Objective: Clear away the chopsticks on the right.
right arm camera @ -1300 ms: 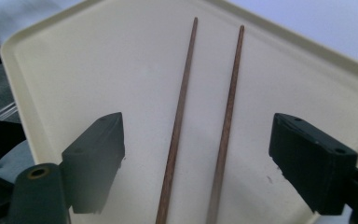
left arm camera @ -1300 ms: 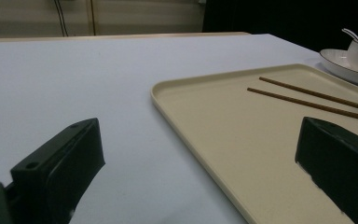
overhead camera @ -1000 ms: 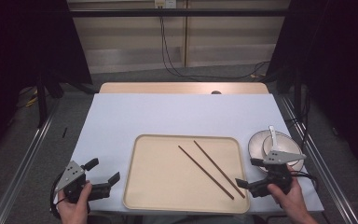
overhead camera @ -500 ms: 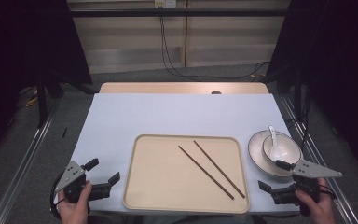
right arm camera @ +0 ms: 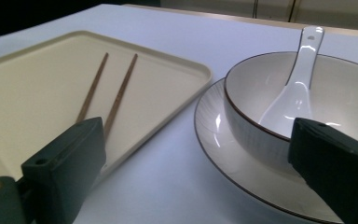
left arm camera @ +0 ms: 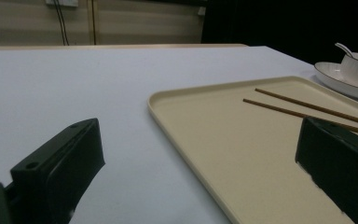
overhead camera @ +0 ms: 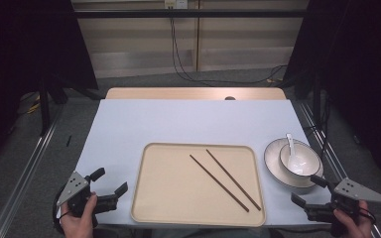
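My right gripper [overhead camera: 309,192] sits at the near right corner of the table, its jaws wide apart and holding nothing. Just ahead of it stands the white bowl [overhead camera: 300,158] on its plate [overhead camera: 273,163], close to the jaws but not touching them. A white ceramic spoon [overhead camera: 291,148] rests inside the bowl, its handle leaning up over the far rim. In the right gripper view the bowl [right arm camera: 307,98] lies between my jaws and a little to the right, with the plate's [right arm camera: 223,149] rim just beside the edge of the beige tray [right arm camera: 28,93].

My left gripper [overhead camera: 110,184] rests at the near left corner, jaws also spread and empty, just beside the tray's [overhead camera: 158,198] left edge.

2 brown chopsticks [overhead camera: 225,178] lie side by side on the tray, slanting from its middle toward the near right corner, well apart from both grippers.

The light tabletop [overhead camera: 188,121] beyond the tray is bare.
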### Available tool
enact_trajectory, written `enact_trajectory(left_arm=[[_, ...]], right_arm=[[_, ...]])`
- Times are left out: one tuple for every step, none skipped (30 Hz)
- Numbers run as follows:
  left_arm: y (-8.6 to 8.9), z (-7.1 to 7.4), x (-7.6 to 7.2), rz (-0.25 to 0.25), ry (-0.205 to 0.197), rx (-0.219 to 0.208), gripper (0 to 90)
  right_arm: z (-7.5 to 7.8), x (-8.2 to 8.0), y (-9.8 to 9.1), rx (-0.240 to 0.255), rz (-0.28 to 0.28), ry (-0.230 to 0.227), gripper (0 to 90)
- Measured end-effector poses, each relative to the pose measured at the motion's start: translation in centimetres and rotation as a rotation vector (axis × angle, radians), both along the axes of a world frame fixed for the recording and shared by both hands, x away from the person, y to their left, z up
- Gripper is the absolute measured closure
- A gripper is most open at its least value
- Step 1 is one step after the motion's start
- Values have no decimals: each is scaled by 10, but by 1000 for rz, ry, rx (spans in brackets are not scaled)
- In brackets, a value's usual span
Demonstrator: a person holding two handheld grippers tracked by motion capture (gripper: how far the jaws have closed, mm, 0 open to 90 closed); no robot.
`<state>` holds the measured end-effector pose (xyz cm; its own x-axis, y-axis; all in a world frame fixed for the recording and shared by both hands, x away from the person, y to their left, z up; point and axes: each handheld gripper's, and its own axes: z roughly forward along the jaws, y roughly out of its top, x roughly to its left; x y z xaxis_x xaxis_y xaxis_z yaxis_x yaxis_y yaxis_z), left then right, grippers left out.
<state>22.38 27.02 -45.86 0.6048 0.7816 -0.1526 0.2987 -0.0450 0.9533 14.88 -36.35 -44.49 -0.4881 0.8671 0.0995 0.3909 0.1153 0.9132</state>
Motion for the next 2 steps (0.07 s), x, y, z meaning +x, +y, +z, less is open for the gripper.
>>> enact_trajectory(left_arm=[[0,0,0,0,0,0,9],[-1,0,0,-2,-4,-9,9]], right_arm=[[0,0,0,0,0,0,36],[0,0,0,2,3,7,33]])
